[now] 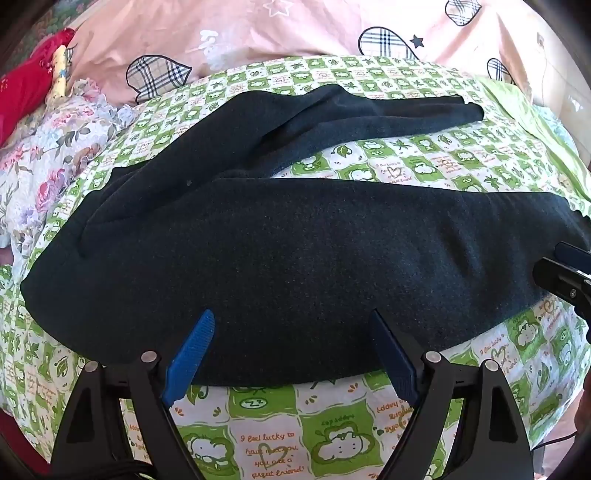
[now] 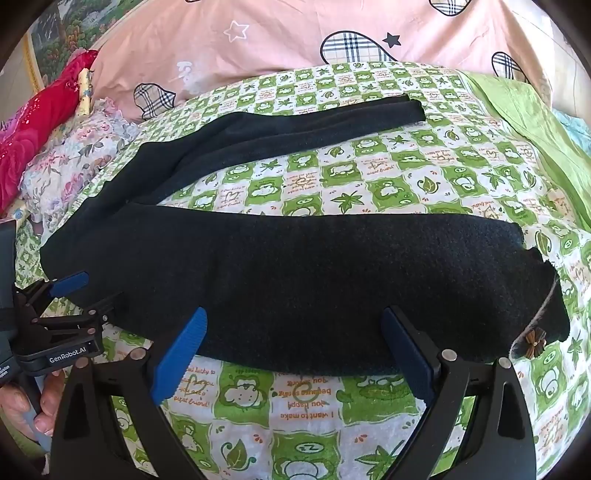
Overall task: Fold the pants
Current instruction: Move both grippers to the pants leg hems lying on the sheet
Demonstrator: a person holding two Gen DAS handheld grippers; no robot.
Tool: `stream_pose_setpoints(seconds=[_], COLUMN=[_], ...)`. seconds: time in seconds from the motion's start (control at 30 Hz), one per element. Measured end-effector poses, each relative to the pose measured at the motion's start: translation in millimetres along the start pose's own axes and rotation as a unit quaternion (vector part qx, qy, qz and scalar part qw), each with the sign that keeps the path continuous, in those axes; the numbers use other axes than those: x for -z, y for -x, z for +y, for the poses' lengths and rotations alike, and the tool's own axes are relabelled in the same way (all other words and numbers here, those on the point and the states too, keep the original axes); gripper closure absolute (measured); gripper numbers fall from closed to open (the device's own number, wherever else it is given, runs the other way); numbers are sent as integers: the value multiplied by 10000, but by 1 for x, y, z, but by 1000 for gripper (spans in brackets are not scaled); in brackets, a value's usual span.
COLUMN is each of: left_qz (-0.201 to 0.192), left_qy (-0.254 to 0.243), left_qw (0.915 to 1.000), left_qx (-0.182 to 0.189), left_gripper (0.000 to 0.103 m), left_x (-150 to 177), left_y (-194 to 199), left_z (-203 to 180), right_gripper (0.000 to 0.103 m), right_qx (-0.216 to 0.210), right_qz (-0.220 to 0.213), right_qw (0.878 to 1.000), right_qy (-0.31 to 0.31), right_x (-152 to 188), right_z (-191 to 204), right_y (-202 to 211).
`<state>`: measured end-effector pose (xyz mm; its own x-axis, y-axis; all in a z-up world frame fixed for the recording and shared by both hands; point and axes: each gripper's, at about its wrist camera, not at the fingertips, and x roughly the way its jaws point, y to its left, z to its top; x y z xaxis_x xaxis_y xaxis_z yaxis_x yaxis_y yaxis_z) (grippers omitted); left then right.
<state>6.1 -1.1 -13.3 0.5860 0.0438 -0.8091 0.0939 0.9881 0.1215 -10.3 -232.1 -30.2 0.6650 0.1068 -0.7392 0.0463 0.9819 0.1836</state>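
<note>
Dark pants [image 1: 295, 266] lie on the green-and-white checked sheet [image 1: 266, 424], their two legs joined at the left and spread apart toward the right. The far leg [image 2: 295, 122] is narrow and runs to the back right. The near leg [image 2: 314, 288] ends at the right with a small brown bow [image 2: 532, 345]. My left gripper [image 1: 291, 321] is open over the near edge of the pants, with no cloth pinched. My right gripper [image 2: 294, 314] is open the same way further right. Each shows in the other's view: left gripper [image 2: 88, 291], right gripper [image 1: 569, 266].
A pink quilt with plaid shapes [image 1: 295, 33] is heaped behind the sheet. Floral fabric [image 1: 48, 162] and red cloth [image 1: 26, 85] lie at the left, a green cloth [image 2: 532, 122] at the right. A hand [image 2: 22, 410] grips the left tool's handle.
</note>
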Motion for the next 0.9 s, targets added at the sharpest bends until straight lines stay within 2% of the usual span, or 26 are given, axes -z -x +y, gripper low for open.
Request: stream_pose_setpoints(seconds=[0.63,0.9], left_qz=[11,23], left_qy=[-15,-12], left_qw=[10000,10000], left_qx=[28,68], left_gripper=[17,17], left_x=[0,-2], left_y=[0,0], left_z=[-1,0], right_gripper=[8,8], right_qx=[-11,-18], right_qz=[30,-122], right_qw=[10000,9999], right_qy=[10,-4], right_x=[-6,-6], right_z=[5,4], right_y=[8,9])
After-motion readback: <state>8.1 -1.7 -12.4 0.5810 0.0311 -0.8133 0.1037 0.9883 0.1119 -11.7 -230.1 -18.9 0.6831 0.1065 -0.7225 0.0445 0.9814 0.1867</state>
